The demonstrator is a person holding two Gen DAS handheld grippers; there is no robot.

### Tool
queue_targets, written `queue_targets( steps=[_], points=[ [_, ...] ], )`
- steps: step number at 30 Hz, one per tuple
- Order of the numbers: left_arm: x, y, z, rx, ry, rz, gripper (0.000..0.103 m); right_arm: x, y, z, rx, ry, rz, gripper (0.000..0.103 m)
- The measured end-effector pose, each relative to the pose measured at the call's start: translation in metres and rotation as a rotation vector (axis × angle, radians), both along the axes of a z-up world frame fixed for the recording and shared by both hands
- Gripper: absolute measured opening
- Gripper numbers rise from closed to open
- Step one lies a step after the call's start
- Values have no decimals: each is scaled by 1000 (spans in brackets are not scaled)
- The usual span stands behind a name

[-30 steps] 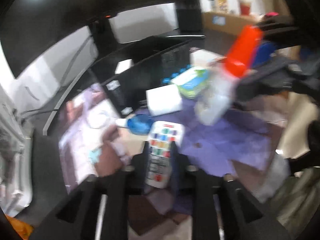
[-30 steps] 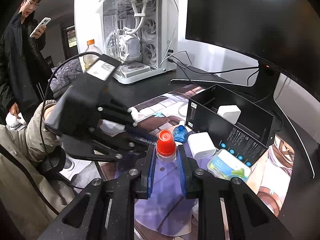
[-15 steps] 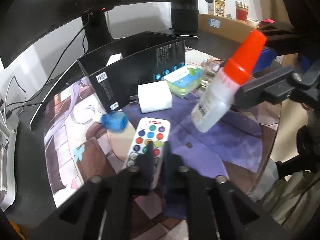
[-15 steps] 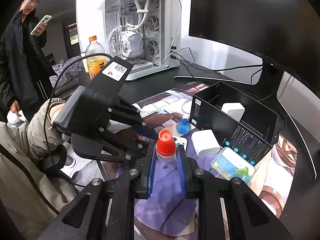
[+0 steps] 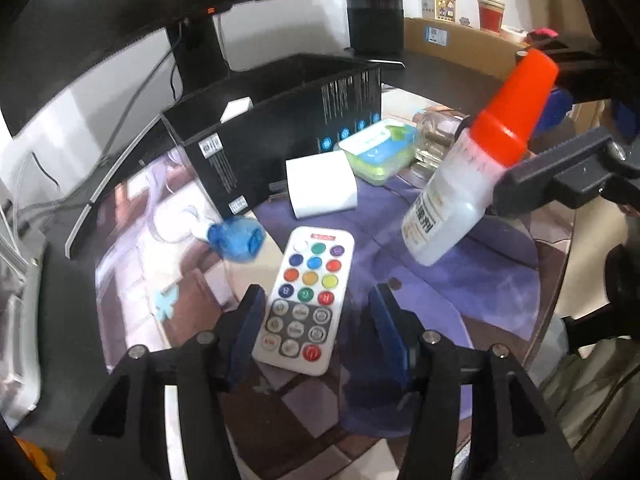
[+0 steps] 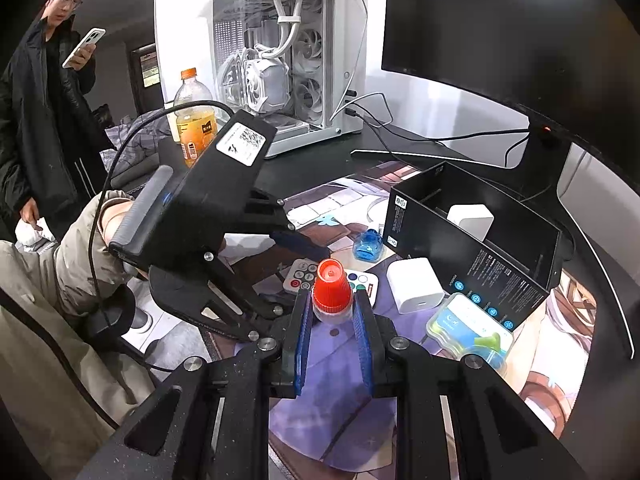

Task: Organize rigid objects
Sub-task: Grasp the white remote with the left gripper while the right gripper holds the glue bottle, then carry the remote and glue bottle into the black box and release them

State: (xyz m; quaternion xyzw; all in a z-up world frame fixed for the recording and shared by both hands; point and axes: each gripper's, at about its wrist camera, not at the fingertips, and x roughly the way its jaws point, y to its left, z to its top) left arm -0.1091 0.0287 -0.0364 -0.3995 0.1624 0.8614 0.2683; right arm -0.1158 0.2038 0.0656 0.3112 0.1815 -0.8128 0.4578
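While the left gripper (image 5: 316, 312) hangs low over the printed desk mat (image 5: 460, 280), its two blue-padded jaws stand wide apart on either side of the white remote (image 5: 308, 300), which lies flat between them with clear gaps on both sides (no contact shows). At 11 o'clock from the remote lies a small blue bottle (image 5: 238, 238) on its side; at 12 o'clock sits a white charger block (image 5: 320, 190), and beyond it, from 11 to 1 o'clock, the open black box (image 5: 280, 128) with a second white cube (image 6: 470, 220) inside one compartment. A green-and-blue case (image 5: 378, 150) lies at 1 o'clock, just beside the box.

The right gripper (image 6: 332, 316) has its jaws clamped on the neck of a white squeeze bottle with a red cap (image 5: 472, 176), held tilted in the air at 2 o'clock from the remote, well above the mat. Seen from the right wrist, the red cap (image 6: 332, 286) stands between the blue pads (image 6: 362, 340), and the left gripper's black body (image 6: 208, 208) sits at 10 o'clock.
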Motion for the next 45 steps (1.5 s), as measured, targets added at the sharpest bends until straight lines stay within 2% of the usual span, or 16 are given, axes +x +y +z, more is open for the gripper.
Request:
queue_targets(
  steps=[2, 3, 4, 11, 13, 15, 17, 19, 21, 22, 27, 28, 30, 32, 38, 45],
  points=[
    [-1, -3, -1, 27, -9, 8, 53, 0, 0, 0, -2, -1, -2, 21],
    [1, -4, -1, 30, -3, 18, 48, 0, 0, 0, -2, -1, -2, 21],
    [2, -3, 0, 19, 10, 28, 37, 0, 0, 0, 0, -1, -2, 21],
    [7, 1, 2, 28, 2, 7, 35, 0, 0, 0, 4, -1, 0, 21],
    [10, 1, 9, 50, 16, -1, 18, 1, 0, 0, 3, 1, -2, 21],
    [13, 1, 18, 56, 30, 7, 10, 1, 1, 0, 2, 1, -3, 21],
    [15, 2, 18, 47, 15, -22, 10, 0, 2, 1, 0, 2, -4, 21],
    [15, 5, 14, 10, 19, -18, 17, 1, 1, 0, 2, 1, -2, 21],
    [10, 8, 9, -28, 25, 6, 35, 1, 0, 0, 4, 2, 0, 21],
    [8, 6, 9, -19, 30, 15, 55, 2, 0, 0, 5, 2, 2, 21],
    [0, 0, 1, 61, -69, 9, 55, 2, 0, 0, 3, 1, 2, 21],
    [1, 0, 1, 69, -71, 6, 52, 1, 0, 0, 3, -1, 2, 21],
    [2, -1, 1, 82, -68, 22, 38, 1, 0, -1, 7, -2, 0, 21],
    [3, -2, 2, 90, -67, 36, 37, 2, 0, -1, 6, -3, 2, 21],
    [7, 1, 4, 78, -36, 25, 37, 1, 0, 0, 5, 1, 3, 21],
    [20, -12, 40, 137, 64, 37, 37, 1, 4, 5, -15, 7, -1, 21]
  ],
)
